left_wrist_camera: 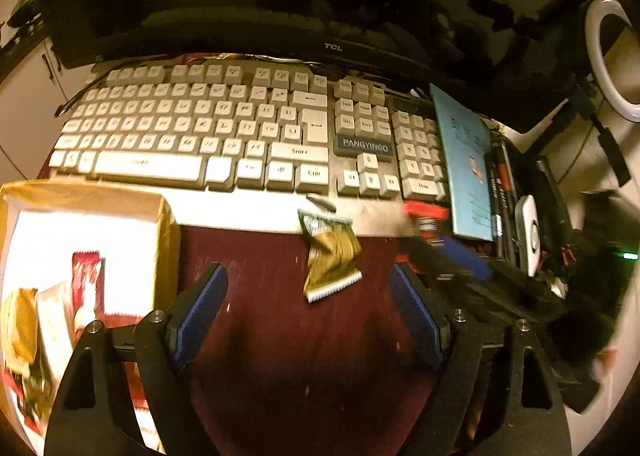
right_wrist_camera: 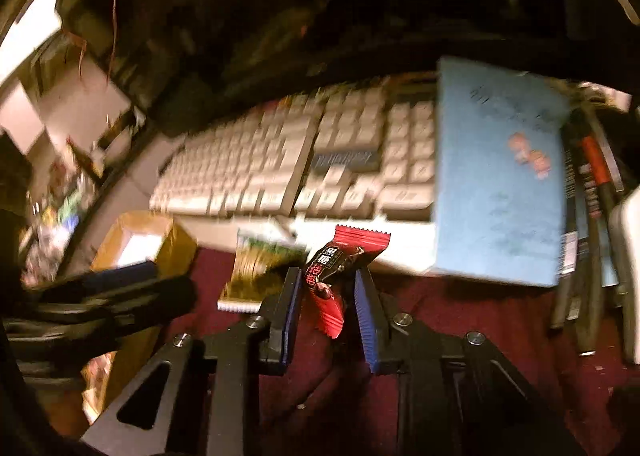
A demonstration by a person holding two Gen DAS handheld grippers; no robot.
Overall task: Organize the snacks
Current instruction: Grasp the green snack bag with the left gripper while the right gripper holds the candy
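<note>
A red-and-black snack packet with crimped ends stands tilted between the jaws of the right gripper, its upper end leaning right. A green-and-gold snack packet lies flat on the dark red worktop, its top end against the keyboard's front edge. At the left, an open yellow-walled box holds several red, white and gold packets.

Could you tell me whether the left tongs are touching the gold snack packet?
Apart. The left wrist view shows the left tongs wide open, bare maroon cloth separating both pads from the gold snack packet.
</note>
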